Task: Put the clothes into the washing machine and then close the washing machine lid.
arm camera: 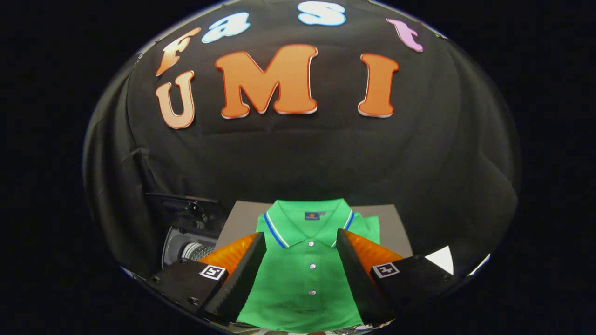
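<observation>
Inside the collar of the green polo shirt a small dark label is showing, but its writing is too small to read. Each side of the gripper is carrying a square black-and-white marker on its body, with a pattern and no words.

The jaws are standing wide open, and the shirt is lying between and just ahead of them. They are gripping nothing; whether the fingers are touching the cloth I cannot tell, since they are only overlapping the shirt's sides from this angle.

The shirt is lying folded and flat on a grey table, with its front facing up. Its collar is pointing away from the gripper and is showing blue and white stripes along the edge. Three small buttons are running down the placket in the middle of the gap between the fingers.

Beyond the left finger, beside the table, the washing machine is standing with its dark lid raised. A metal drum is showing in the opening, and what is inside it I cannot tell.
</observation>
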### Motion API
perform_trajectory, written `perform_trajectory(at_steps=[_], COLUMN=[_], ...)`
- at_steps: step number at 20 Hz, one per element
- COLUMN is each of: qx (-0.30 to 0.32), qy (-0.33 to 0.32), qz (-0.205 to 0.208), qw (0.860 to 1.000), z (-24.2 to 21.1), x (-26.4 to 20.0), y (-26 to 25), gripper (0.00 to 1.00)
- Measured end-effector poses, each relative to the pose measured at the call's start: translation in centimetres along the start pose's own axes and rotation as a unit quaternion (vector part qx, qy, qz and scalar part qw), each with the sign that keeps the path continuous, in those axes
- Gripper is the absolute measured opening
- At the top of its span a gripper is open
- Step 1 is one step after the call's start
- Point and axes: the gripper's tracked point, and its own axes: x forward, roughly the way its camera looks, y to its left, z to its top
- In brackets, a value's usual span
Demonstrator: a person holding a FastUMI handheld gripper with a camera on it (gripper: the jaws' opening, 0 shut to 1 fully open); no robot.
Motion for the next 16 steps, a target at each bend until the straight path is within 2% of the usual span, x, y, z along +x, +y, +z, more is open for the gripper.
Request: perform_trajectory(at_steps=[4, 8, 16], qx=[0.001, 0.008, 0.018], qy=[0.089, 0.181, 0.286], qz=[-0.004, -0.003, 0.020], qw=[0.996, 0.983, 0.958], z=[-3.2, -5.7, -7.5], x=[2.4, 2.9, 4.5], y=[-0.6, -1.2, -0.9], gripper=[0.99, 1.00, 0.98])
